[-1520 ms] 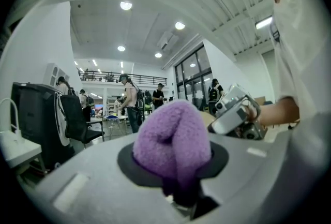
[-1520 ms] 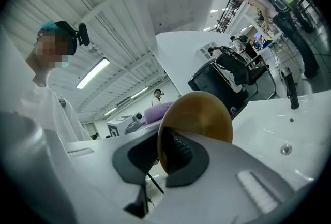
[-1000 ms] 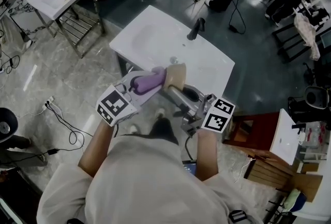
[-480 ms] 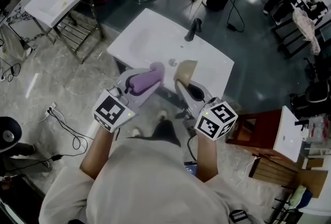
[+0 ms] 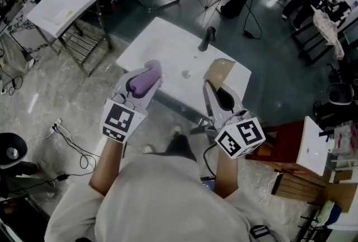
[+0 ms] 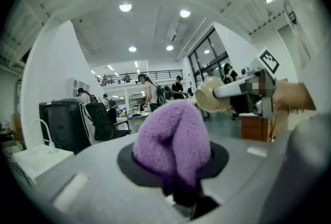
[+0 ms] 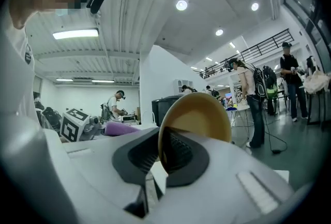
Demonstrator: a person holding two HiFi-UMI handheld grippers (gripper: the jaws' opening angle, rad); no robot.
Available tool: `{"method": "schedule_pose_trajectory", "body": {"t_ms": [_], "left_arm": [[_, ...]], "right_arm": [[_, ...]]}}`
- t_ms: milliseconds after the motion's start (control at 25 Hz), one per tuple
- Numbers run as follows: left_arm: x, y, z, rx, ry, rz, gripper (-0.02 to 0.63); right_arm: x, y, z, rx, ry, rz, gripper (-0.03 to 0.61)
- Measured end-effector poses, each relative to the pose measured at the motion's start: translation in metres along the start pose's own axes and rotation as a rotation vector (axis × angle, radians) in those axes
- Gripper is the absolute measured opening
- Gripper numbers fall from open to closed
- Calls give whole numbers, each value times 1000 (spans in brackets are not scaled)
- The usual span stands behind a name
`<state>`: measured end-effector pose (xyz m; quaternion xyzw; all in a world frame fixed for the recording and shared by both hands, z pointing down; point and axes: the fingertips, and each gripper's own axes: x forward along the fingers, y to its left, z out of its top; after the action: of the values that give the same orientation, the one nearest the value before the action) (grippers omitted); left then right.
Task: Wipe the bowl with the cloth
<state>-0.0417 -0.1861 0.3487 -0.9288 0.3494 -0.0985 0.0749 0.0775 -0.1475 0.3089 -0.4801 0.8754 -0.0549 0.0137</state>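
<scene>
1. The bowl [image 5: 219,70] is off any surface. It is held on edge in the air above the right front corner of the white sink [image 5: 168,45], in front of the tap [image 5: 208,38].
2. The right gripper [image 5: 217,89] has it by the rim. In the right gripper view its jaws are nearly together, pinching the thin wall of the bowl [image 7: 199,114], one pad inside and one outside.
3. The cloth [image 5: 144,80] is a purple wad, also in the air, above the sink's left front edge. The left gripper [image 5: 140,87] is clamped on its lower part, so the rounded bulk of the cloth [image 6: 173,140] sticks out past the jaw tips.
4. The relation the next move turns on: the cloth lies to the left of the bowl at about the same height, and the two are well apart, with the open basin between them.
5. In the left gripper view the bowl [image 6: 209,94] sits up and to the right of the cloth. Its mouth seems turned toward that side (the rim shows only as a small oval, so this is a judgement).
6. The cloth hand is the one that has to travel. It likely needs a sweep rightward and inward to bring the wad into the mouth, while the right gripper keeps the rim steady.
</scene>
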Motion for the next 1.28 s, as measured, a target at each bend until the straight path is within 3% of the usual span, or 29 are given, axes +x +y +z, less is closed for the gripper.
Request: {"method": "schedule_pose_trajectory", "body": {"t_ms": [280,480,760,1280], "left_arm": [[-13,20,24,-2,-58,72,109],[-19,29,31,54,-59,110,109],[-18,22,31,101,-56,106,109],[-10,8,32,90,-90,45,109]], "right_arm": [[-5,-6,3,-33,25,-53,14],[-9,-3,8,-87,35,-45,14],[-9,-2,4,-106,54,-37,14],[-4,-8,-7,-83,92,-34,14]]}}
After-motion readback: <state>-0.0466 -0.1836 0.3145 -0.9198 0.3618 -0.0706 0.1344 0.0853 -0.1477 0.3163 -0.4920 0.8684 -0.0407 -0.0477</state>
